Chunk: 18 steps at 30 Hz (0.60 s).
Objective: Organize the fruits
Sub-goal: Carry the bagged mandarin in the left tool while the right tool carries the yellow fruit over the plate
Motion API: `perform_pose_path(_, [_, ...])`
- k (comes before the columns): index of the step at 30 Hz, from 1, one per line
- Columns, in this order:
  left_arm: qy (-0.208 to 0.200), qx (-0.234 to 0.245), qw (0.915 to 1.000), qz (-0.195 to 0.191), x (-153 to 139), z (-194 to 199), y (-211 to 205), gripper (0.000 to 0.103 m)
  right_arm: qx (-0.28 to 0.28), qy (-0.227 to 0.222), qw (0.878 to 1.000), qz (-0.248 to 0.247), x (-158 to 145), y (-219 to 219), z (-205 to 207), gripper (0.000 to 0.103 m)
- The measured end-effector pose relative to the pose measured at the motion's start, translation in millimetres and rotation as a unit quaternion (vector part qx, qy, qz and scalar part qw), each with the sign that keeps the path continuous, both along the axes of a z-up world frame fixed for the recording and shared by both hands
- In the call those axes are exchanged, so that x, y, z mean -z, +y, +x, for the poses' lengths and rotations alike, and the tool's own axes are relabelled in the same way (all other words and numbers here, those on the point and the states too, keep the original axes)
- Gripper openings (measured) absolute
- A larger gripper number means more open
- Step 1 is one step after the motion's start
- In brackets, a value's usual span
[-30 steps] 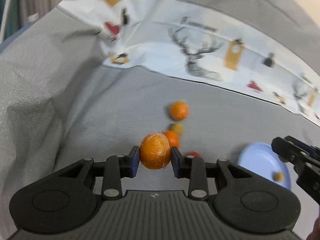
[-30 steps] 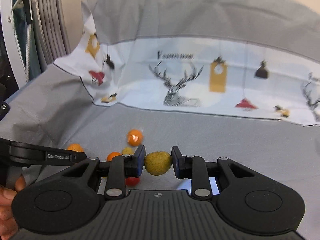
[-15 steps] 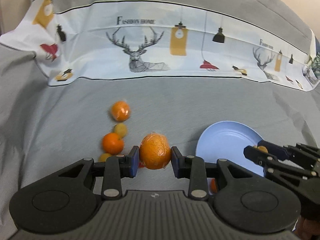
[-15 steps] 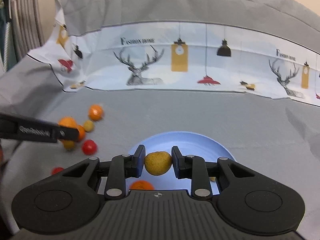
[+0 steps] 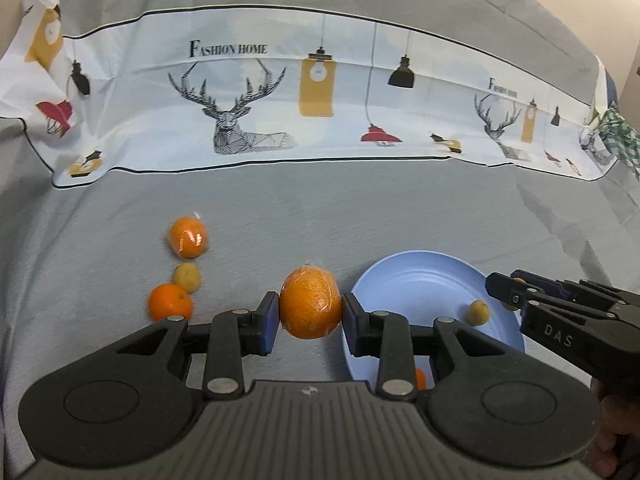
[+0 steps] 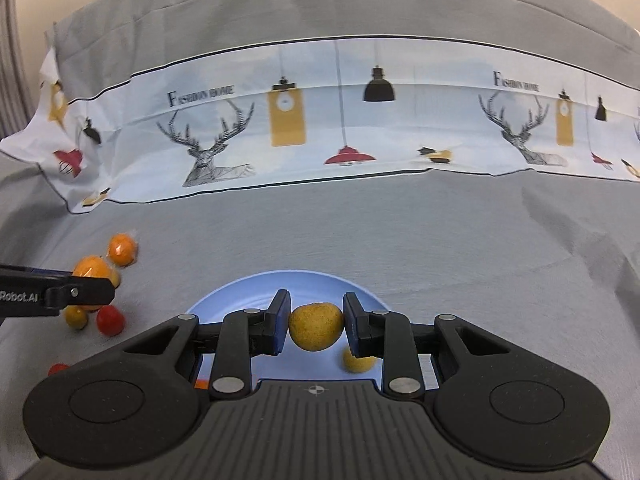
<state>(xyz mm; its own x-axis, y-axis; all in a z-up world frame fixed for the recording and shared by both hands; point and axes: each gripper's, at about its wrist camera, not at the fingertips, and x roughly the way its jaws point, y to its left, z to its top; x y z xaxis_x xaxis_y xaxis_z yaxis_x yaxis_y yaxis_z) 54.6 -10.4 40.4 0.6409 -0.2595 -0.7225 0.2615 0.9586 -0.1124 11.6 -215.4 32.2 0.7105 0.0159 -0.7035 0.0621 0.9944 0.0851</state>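
Because wrapped in clear plastic film, expect a slick surface on the round orange [image 5: 311, 303] pinched between the partly closed fingers [image 5: 269, 322] of the left gripper [image 5: 310, 316], hanging above the grey cloth-covered worktop [image 5: 320, 232] just left of the round light-blue plate [image 5: 420, 280]. Likely firm, moderately heavy, and prone to sliding inside the film; keep hold across the widest middle, pads on opposite sides, without squeezing hard enough to bruise. Over at the right gripper [image 6: 316, 324], narrower-set fingers [image 6: 280, 320] closed on a small dull-yellow rounded fruit [image 6: 316, 330], poised above the plate's near half. Probably light, with a matt, rough skin giving good friction, yet small enough to pop out if pinched off-centre; grip through the centre. On release, expect rolling: lower close to the plate's floor, clear of the small yellow fruit [image 6: 358, 362] lying there. Left on the cloth to the far left: another film-wrapped orange [image 5: 188, 237], a bare orange mandarin [image 5: 170, 301], a small round red fruit [image 6: 109, 320].
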Motion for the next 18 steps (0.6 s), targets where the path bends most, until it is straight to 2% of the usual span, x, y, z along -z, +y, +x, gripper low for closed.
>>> perform_pose_path(18, [-0.010, 0.039, 0.9987, -0.029, 0.4, -4.3, -15.6, 0.037, 0.043, 0.007, 0.999, 0.011, 4.4, -14.4, 3.2, 0.030])
